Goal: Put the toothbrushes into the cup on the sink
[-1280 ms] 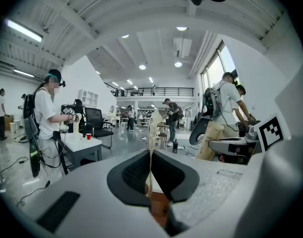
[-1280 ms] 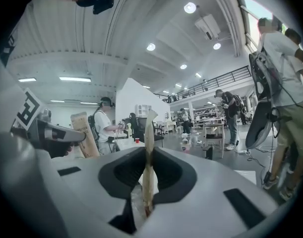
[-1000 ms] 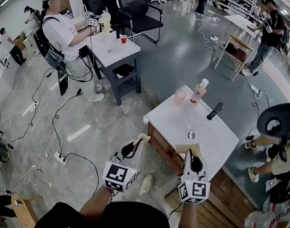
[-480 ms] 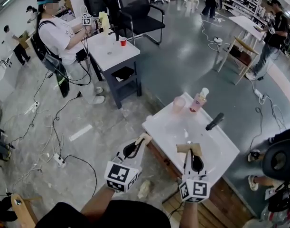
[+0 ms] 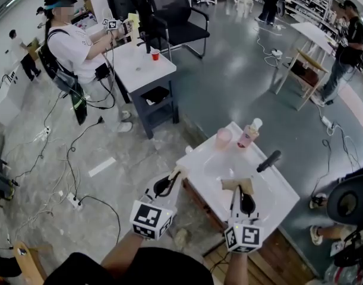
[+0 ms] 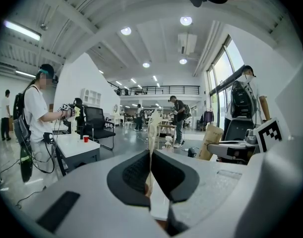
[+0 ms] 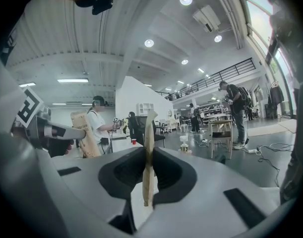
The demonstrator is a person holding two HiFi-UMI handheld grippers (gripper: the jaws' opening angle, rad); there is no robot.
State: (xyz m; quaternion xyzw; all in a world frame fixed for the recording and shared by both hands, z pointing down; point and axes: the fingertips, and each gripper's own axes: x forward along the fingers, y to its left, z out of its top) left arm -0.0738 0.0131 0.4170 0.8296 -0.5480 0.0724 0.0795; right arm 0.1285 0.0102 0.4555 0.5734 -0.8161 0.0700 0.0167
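Note:
Each gripper holds a pale wooden toothbrush pinched edge-on between its black pads. My left gripper (image 5: 171,178) (image 6: 151,163) is shut on one toothbrush (image 5: 178,173) (image 6: 152,138), which hangs just off the near left corner of the white sink (image 5: 199,156). My right gripper (image 5: 240,189) (image 7: 149,166) is shut on the other toothbrush (image 5: 237,184) (image 7: 149,152), over the near part of the basin. The pink translucent cup (image 5: 223,138) stands at the sink's far edge, empty as far as I can see, well beyond both grippers.
A pink soap bottle (image 5: 248,133) stands right of the cup, and a black faucet (image 5: 268,160) rises at the sink's right side. A person (image 5: 347,203) crouches at the right. Further off, a person with grippers works at a white table (image 5: 139,64). Cables cross the floor on the left.
The sink has slid slightly lower and nearer in the head view. Both grippers keep their toothbrushes and hold the same pose.

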